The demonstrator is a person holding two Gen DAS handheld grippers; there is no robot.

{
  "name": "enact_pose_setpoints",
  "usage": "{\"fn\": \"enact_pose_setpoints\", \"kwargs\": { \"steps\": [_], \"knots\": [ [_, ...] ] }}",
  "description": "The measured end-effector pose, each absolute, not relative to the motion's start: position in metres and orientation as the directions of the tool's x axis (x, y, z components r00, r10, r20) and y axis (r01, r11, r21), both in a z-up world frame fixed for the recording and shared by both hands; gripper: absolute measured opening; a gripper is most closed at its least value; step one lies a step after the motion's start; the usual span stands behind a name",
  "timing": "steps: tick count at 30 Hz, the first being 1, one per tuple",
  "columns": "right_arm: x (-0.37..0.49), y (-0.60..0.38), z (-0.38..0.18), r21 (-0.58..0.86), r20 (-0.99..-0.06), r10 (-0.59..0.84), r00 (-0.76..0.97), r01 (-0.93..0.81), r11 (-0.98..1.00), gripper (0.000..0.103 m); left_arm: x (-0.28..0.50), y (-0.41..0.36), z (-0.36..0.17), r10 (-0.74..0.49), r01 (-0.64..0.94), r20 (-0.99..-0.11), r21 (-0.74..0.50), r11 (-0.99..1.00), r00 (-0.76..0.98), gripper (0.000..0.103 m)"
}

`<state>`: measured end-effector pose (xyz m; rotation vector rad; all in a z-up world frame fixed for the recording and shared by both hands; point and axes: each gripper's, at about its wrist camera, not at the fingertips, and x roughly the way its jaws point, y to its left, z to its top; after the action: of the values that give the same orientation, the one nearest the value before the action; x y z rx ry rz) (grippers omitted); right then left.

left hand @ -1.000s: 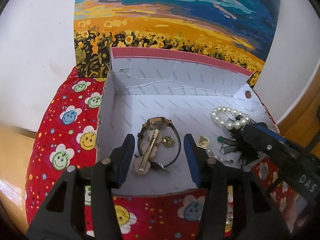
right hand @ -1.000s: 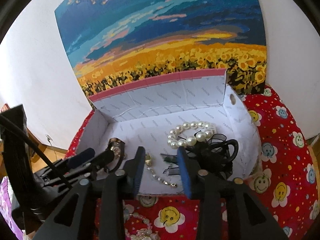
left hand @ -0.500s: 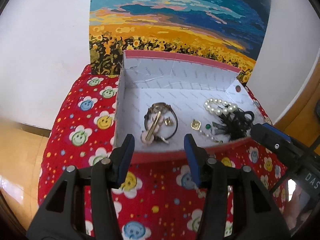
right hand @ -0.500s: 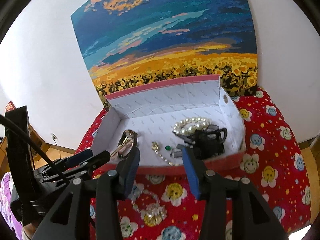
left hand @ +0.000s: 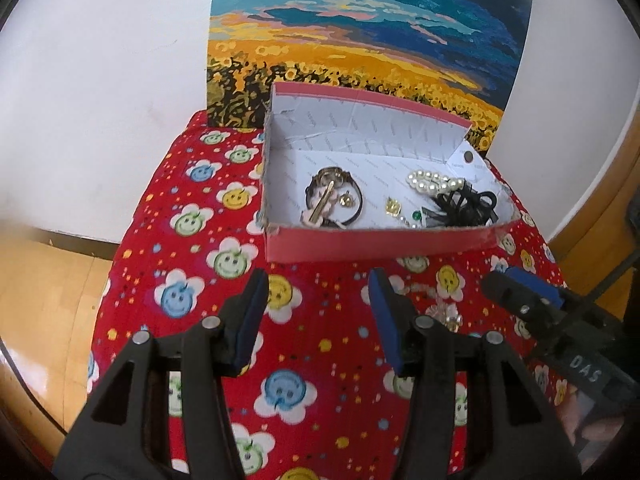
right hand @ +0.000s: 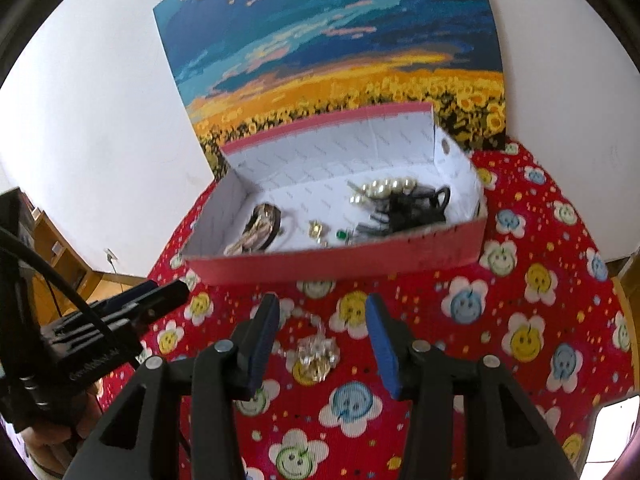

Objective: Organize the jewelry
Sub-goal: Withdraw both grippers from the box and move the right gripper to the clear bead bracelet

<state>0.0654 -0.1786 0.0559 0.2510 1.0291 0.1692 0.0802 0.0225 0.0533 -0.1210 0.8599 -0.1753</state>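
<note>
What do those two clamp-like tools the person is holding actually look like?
Both are black plastic, built of angular open struts joined by silver rivets. Each ends in two flat fingers faced with blue pads: the left gripper and the right gripper. White lettering marks each body's side, and a thick black cable runs along the left one.

"DAS" — on right claw (left hand: pixel 520 292)

1. White wall (left hand: pixel 108 92) behind, plain, evenly daylit.
2. Painting (right hand: pixel 332 52) propped against the wall at the table's far edge: dark blue sky, orange band, sunflower field.
3. Round table under a red cloth (right hand: pixel 540 320) printed with smiley-face flowers.
4. Wooden floor (left hand: pixel 36 292), glossy, left of the table; wooden trim (left hand: pixel 600 200) at right.
</note>
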Motion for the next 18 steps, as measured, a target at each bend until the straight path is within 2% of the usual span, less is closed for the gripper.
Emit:
{"fn": "enact_pose_setpoints", "kwargs": {
  "steps": [15,18],
  "knots": [
    [0.06,-0.164,0.019,0.265,-0.863,0.253,0.437,-0.034,0.964,0.048,0.068,0.032,0.032,-0.185,0.071,-0.776,-0.178,0.981,0.603,0.044],
    [0.063,-0.162,0.015,0.252,-0.867,0.246,0.434,-0.043,0.967,0.045,0.068,0.034,0.029,-0.185,0.068,-0.78,-0.181,0.981,0.598,0.044]
  ]
}}
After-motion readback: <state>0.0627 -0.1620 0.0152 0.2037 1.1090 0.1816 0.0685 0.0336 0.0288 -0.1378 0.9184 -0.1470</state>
